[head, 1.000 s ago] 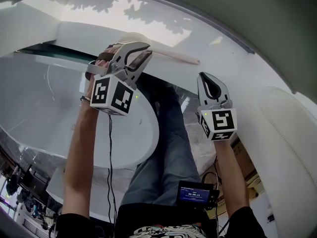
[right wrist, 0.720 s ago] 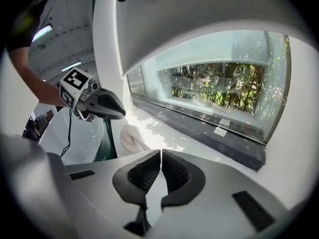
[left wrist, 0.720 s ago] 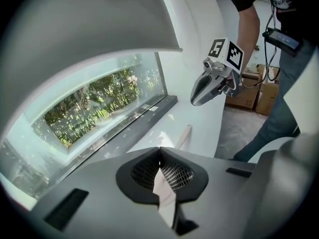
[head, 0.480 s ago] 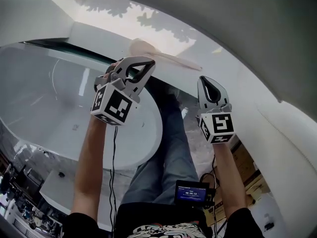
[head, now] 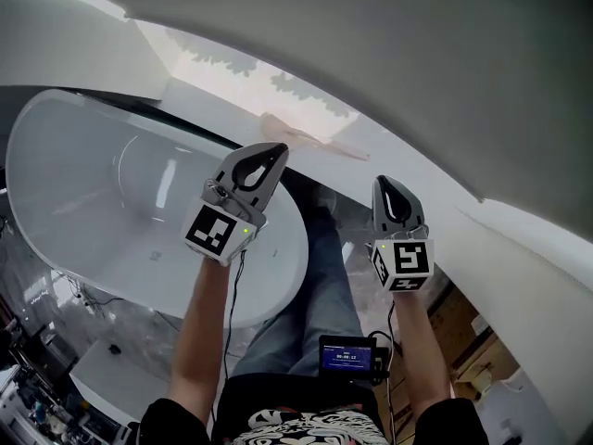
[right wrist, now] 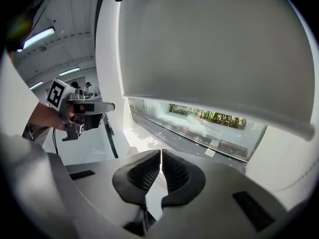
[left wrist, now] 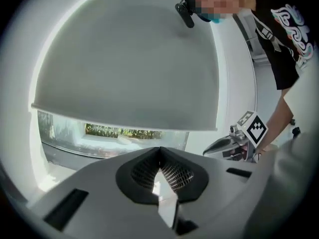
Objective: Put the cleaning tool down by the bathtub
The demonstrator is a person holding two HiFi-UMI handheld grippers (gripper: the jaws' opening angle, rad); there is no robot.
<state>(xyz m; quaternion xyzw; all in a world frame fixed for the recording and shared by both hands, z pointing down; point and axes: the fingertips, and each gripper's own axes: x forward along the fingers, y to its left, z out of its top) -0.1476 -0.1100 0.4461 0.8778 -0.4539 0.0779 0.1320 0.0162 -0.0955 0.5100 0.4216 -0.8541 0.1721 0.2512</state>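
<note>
We see the cleaning tool (head: 310, 137) lying flat on the white ledge (head: 199, 105) behind the bathtub (head: 83, 193), well apart from both grippers. It is pale beige, with a broad rounded head and a thin straight handle. The head is small and washed out by window light, so it may be a brush or a sponge; we cannot tell which.

The tub is a glossy white oval with a smooth, rolled rim, and our left forearm covers part of its near edge.

The left gripper (head: 276, 151) is a grey moulded shell. Its dark, mesh-textured pads are pressed together at the tips with nothing between them. The right gripper (head: 387, 182) is the same, tips meeting and empty. Each carries a cube of black-and-white squares.

Above, a matte grey blind (head: 389, 44) fills the upper frame and hides most of the window.
</note>
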